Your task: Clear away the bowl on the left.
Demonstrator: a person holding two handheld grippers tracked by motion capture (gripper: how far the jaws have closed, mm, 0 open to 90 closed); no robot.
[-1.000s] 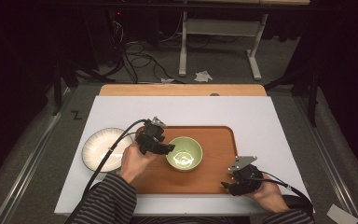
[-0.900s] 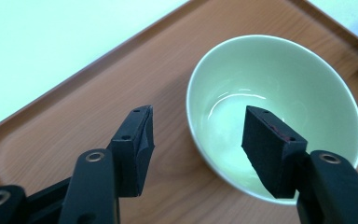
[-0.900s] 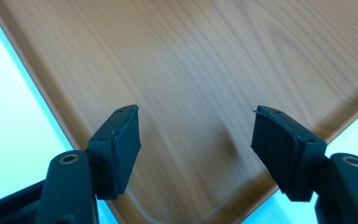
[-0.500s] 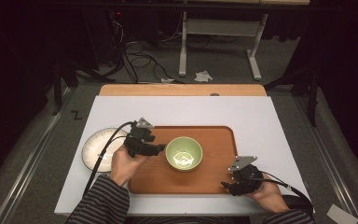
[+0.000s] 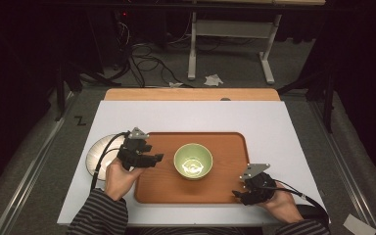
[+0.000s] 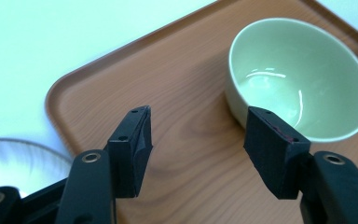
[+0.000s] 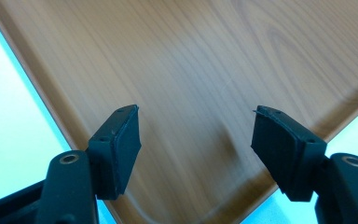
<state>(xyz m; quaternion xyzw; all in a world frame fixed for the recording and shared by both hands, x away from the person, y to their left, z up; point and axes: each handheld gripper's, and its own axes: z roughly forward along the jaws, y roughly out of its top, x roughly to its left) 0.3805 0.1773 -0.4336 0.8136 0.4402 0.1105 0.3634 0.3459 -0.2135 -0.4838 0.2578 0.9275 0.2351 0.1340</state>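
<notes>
A pale green bowl [image 5: 193, 161] stands empty in the middle of a brown wooden tray [image 5: 225, 147]. My left gripper [image 5: 152, 158] hovers over the tray's left edge, a little left of the bowl, open with nothing between its jaws. In the left gripper view the open left gripper [image 6: 198, 149] looks at the tray [image 6: 168, 70], with the bowl [image 6: 303, 79] off to the right past its right jaw. My right gripper [image 5: 240, 190] rests at the tray's front right corner. In the right gripper view it [image 7: 196, 149] is open over bare tray wood [image 7: 191, 60].
A white plate [image 5: 98, 152] lies on the white tabletop [image 5: 186, 117] just left of the tray, partly under my left hand; its rim [image 6: 18, 163] shows in the left gripper view. A wooden strip [image 5: 191, 94] runs along the table's far edge. Cables and a desk frame stand on the floor beyond.
My left gripper has drawn back leftward from the bowl's rim to the tray's left edge, leaving the bowl in place. The right gripper has stayed put.
</notes>
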